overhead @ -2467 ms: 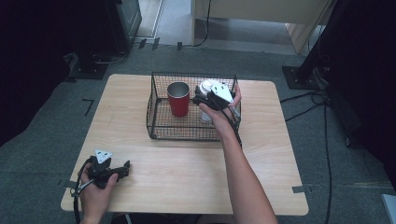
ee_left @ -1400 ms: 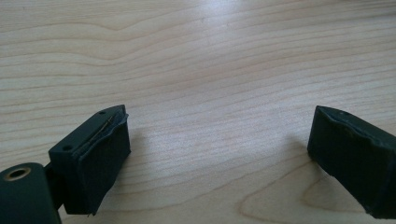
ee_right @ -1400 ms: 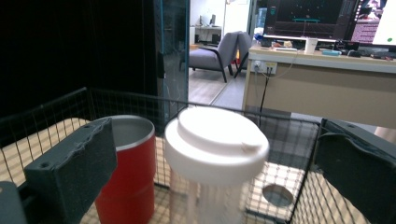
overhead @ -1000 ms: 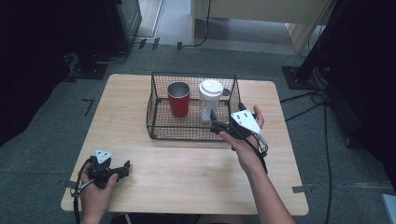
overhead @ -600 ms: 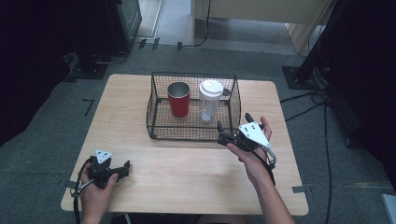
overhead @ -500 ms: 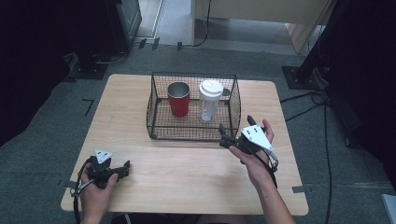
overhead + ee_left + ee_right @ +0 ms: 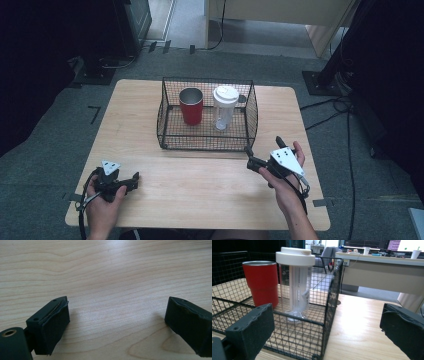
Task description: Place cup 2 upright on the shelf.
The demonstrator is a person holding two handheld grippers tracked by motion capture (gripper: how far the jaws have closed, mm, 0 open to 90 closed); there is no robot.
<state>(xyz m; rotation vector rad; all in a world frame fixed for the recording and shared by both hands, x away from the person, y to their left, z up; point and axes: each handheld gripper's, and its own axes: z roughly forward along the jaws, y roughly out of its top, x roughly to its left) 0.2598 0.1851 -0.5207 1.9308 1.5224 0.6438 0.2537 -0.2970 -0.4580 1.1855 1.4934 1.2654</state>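
A black wire basket (image 7: pixel 206 142) stands at the middle of the wooden table (image 7: pixel 200 175). Inside it a red metal cup (image 7: pixel 191 105) stands upright on the left, and a clear bottle with a white lid (image 7: pixel 223 107) stands upright beside it. My right gripper (image 7: pixel 251 158) hovers off the basket's near right corner, open and empty. In the right gripper view the cup (image 7: pixel 262 285) and the bottle (image 7: pixel 295 282) stand behind the basket mesh (image 7: pixel 331 305), beyond my right gripper (image 7: pixel 327 332). My left gripper (image 7: pixel 134 180) rests near the front left edge, open over bare wood (image 7: pixel 112 277).
The basket's walls rise around both vessels, and its top is open. Bare wood lies in front of the basket between the two hands. A desk and a dark stand base sit on the floor beyond the table.
My right gripper let go of the bottle, which stays upright in the basket, and drew back out toward the near right of the table. The left gripper has not moved.
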